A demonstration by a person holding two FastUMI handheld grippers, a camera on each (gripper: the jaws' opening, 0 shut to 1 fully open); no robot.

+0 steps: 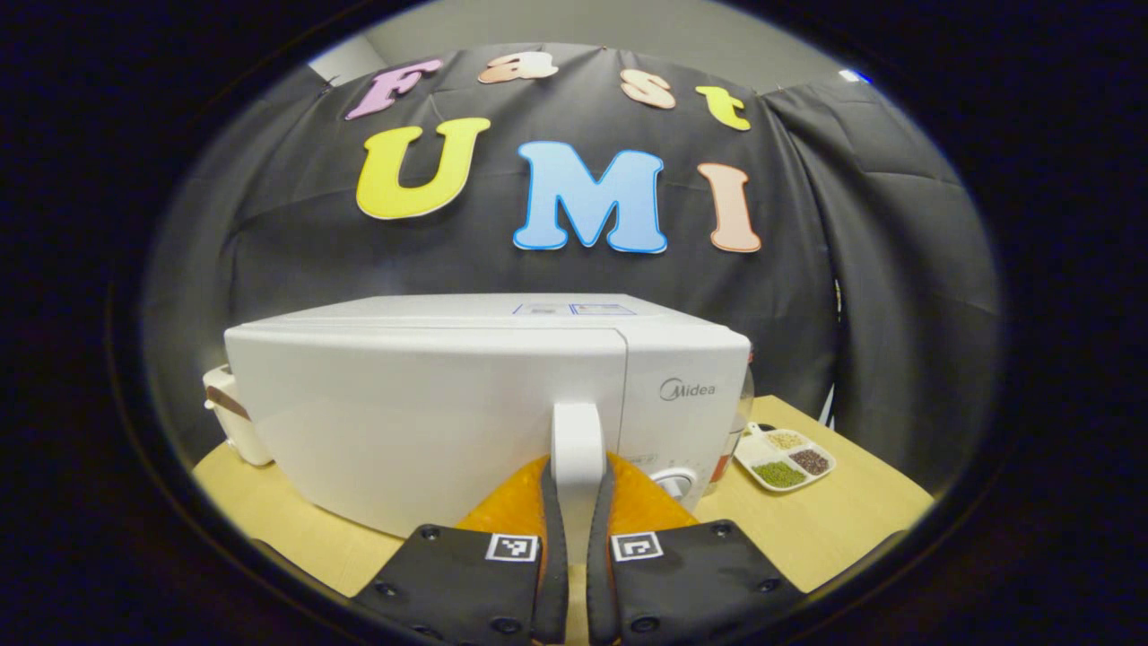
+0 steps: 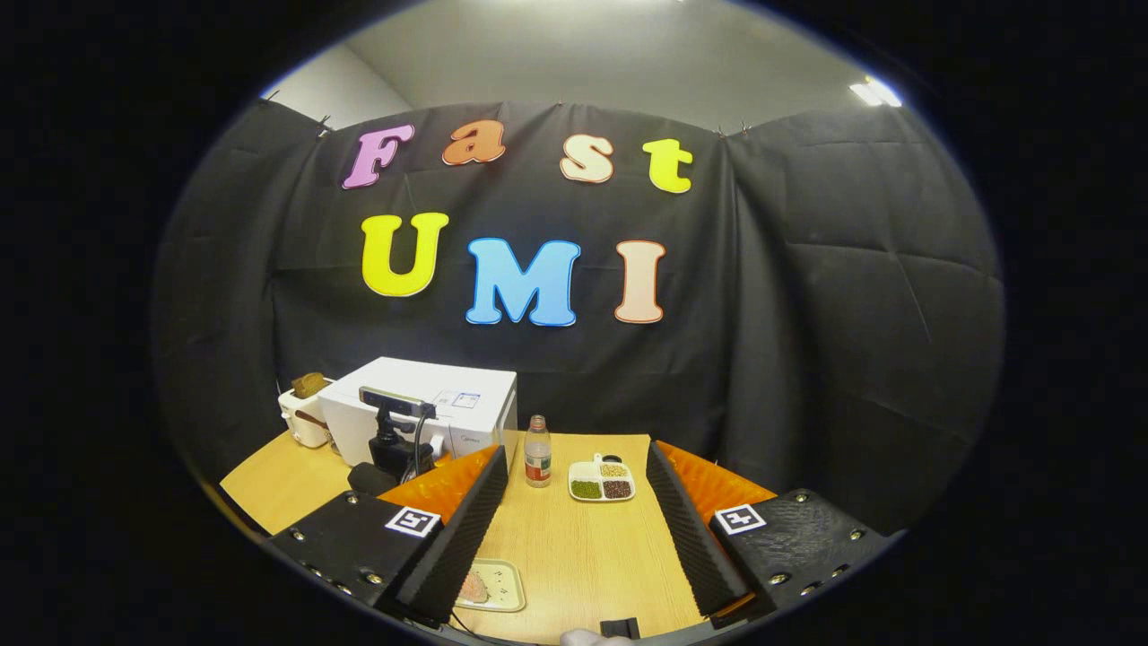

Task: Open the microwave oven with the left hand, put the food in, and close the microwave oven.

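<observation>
Between left jaws [image 1: 577, 511]: upright door handle [image 1: 577, 440] of the microwave [image 1: 430, 413], gripped.
Right jaws [image 2: 574, 520]: spread, nothing held, well back.
Door: shut.

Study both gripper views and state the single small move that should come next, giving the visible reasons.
Probably pull the left gripper back, swinging the door open. Its fingers sit on either side of the white upright door handle of the white boxy microwave oven, apparently clamped on it, and the door looks shut. The right gripper hangs open over the pale wooden table, holding nothing.
</observation>
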